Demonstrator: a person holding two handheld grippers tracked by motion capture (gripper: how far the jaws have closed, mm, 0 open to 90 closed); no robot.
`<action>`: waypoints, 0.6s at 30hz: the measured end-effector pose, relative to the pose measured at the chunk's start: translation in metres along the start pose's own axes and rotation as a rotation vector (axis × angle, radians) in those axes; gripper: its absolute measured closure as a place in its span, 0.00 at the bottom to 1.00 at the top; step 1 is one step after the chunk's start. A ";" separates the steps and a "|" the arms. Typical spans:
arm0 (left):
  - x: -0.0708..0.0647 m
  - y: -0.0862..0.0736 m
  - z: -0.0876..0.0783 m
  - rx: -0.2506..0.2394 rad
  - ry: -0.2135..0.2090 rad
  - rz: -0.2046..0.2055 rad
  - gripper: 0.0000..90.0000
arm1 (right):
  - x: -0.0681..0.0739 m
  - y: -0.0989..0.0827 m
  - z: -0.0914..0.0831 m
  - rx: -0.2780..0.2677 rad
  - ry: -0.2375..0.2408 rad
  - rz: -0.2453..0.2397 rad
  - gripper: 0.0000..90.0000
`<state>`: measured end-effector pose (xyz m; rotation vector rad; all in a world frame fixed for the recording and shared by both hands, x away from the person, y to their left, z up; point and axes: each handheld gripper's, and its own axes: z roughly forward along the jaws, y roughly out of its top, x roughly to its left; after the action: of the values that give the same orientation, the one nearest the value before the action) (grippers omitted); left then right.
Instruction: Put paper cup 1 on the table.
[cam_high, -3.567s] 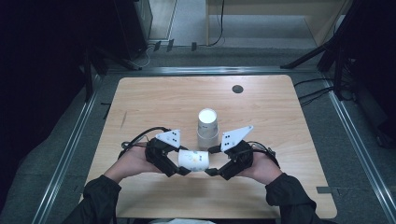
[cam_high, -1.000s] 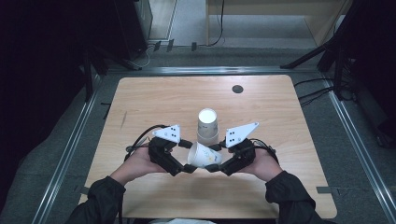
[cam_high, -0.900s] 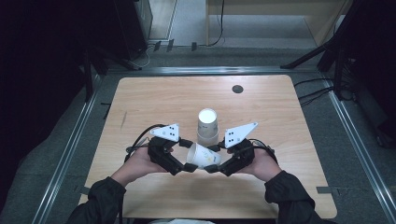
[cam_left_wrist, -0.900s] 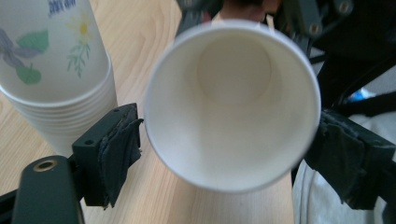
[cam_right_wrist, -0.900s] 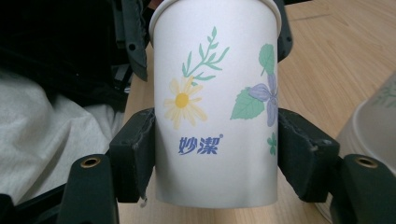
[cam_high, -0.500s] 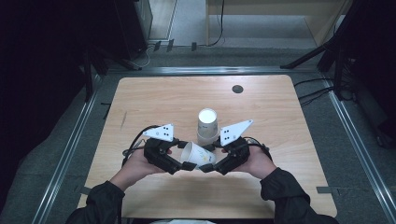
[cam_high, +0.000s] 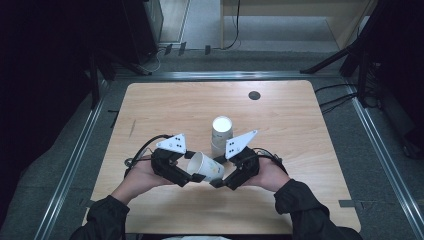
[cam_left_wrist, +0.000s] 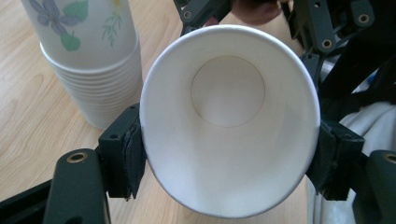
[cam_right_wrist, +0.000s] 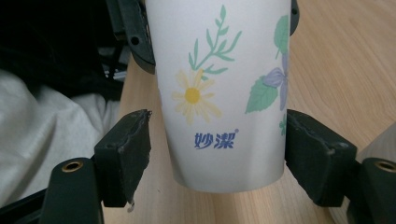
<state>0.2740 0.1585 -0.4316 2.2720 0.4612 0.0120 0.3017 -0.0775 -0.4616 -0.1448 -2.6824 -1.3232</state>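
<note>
Wooden table (cam_high: 165, 105); left hand-held gripper (cam_high: 186, 176) pinches paper cup (cam_high: 206, 166), right hand-held gripper (cam_high: 218, 182) just spread; cup stack (cam_high: 221, 134) behind.

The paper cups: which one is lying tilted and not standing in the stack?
The single cup held between the two tongs, its open mouth toward the left tongs. The other cups stand nested upside down in a stack on the table behind it.

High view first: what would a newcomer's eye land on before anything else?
The white paper cup lying sideways near the table's front edge, between the two hands. The left gripper clamps its open rim, while the right gripper's jaws, just opened, stand apart from its flowered base. Just behind it stands an upside-down stack of cups.
</note>
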 end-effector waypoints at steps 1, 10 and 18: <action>-0.001 0.001 0.002 0.019 0.000 0.005 0.28 | 0.000 0.000 0.002 0.012 -0.007 -0.004 0.29; -0.009 0.004 0.017 0.152 -0.002 0.066 0.28 | 0.005 -0.004 0.018 0.074 -0.019 -0.044 0.32; -0.011 0.006 0.024 0.193 -0.006 0.093 0.28 | 0.009 -0.005 0.028 0.102 -0.015 -0.051 0.36</action>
<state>0.2698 0.1339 -0.4422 2.4811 0.3666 0.0072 0.2897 -0.0582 -0.4805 -0.0760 -2.7761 -1.1999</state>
